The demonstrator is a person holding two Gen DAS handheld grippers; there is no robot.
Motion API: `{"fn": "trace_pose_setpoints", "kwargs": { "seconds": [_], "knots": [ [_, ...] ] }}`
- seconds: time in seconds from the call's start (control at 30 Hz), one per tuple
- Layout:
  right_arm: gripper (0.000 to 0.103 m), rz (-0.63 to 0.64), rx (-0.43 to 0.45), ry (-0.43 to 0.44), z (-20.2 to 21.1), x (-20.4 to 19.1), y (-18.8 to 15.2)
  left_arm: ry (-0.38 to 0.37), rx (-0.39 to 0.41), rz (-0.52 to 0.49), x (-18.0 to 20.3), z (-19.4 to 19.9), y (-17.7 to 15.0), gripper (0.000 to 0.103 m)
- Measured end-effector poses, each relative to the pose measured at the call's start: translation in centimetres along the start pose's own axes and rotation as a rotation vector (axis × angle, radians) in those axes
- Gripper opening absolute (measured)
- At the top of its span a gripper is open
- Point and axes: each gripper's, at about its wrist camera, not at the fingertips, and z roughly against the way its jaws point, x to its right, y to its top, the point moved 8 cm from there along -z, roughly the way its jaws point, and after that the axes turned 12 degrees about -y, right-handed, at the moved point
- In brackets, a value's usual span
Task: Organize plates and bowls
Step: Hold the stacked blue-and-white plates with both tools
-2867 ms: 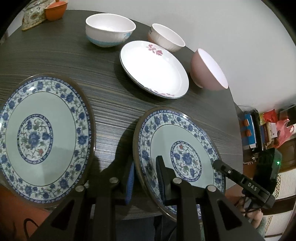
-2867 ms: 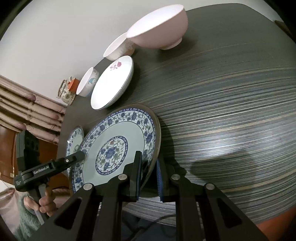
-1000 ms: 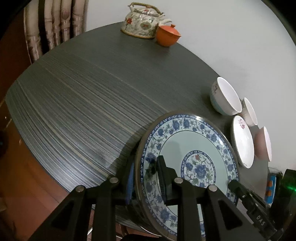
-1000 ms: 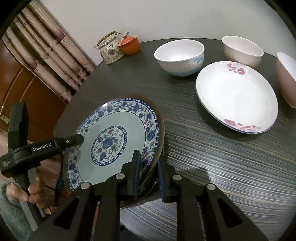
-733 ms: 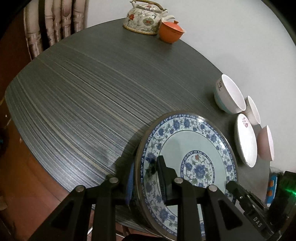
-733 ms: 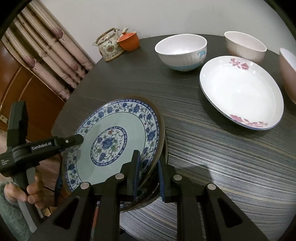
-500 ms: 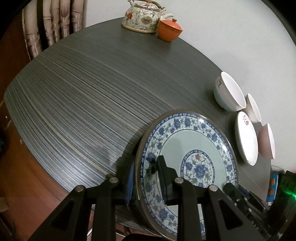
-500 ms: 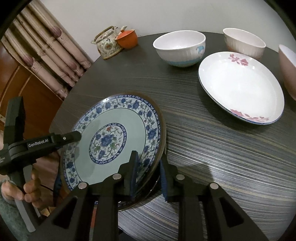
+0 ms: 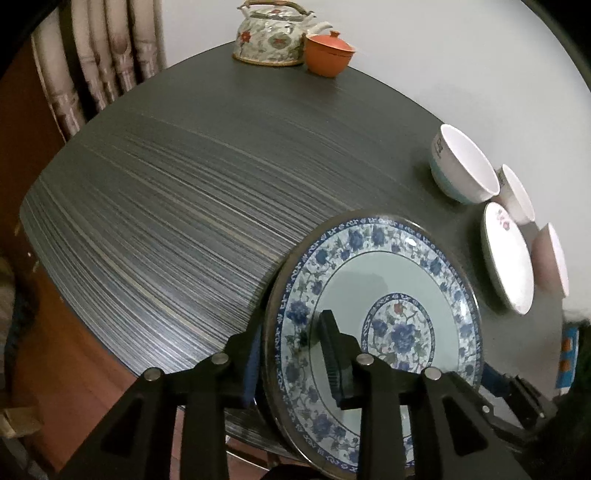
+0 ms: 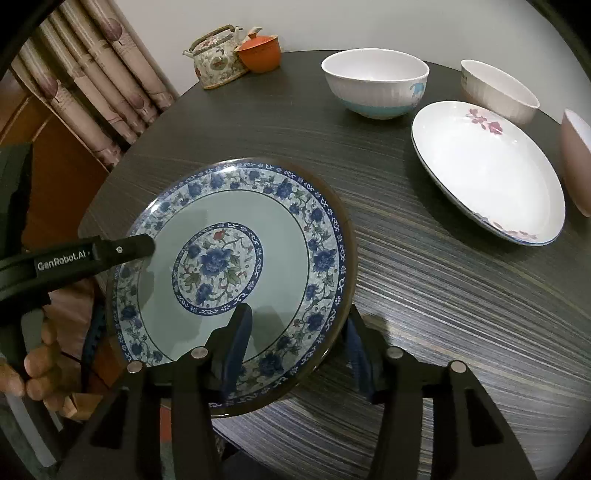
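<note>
A blue floral plate [image 9: 373, 317] [image 10: 229, 280] lies on top of a second matching plate near the table's front edge; only the lower plate's dark rim shows. My left gripper [image 9: 291, 363] is shut on the plate's rim. It shows in the right wrist view [image 10: 122, 251] at the plate's left side. My right gripper [image 10: 299, 350] is open, its fingers on either side of the plate's near rim. A white plate with pink flowers [image 10: 487, 170] [image 9: 508, 258] lies at the right.
A white bowl with a blue base [image 10: 375, 83] [image 9: 461, 173], a ribbed white bowl [image 10: 498, 90] and a pink bowl [image 10: 578, 162] stand around the white plate. A teapot [image 9: 273, 35] and an orange cup [image 9: 328, 53] stand at the far edge of the dark table [image 9: 184, 177].
The plate held by both grippers came down onto the second floral plate. My right gripper has opened off the rim. My left gripper stays shut on it.
</note>
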Motion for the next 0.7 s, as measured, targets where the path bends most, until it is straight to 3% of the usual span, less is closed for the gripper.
{"fn": "trace_pose_setpoints", "kwargs": {
  "seconds": [0.13, 0.27, 0.7],
  "knots": [
    [0.049, -0.001, -0.003, -0.001, -0.03, -0.1, -0.07, 0.027, 0.004, -0.024, 0.26, -0.11, -0.05, 0.032],
    [0.051, -0.013, -0.011, 0.006, -0.15, -0.21, -0.24, 0.116, 0.021, -0.085, 0.3, -0.09, 0.07, 0.034],
    [0.058, -0.019, -0.003, -0.001, 0.36, -0.52, -0.57, 0.115, 0.054, -0.117, 0.87, 0.37, 0.23, 0.035]
  ]
}}
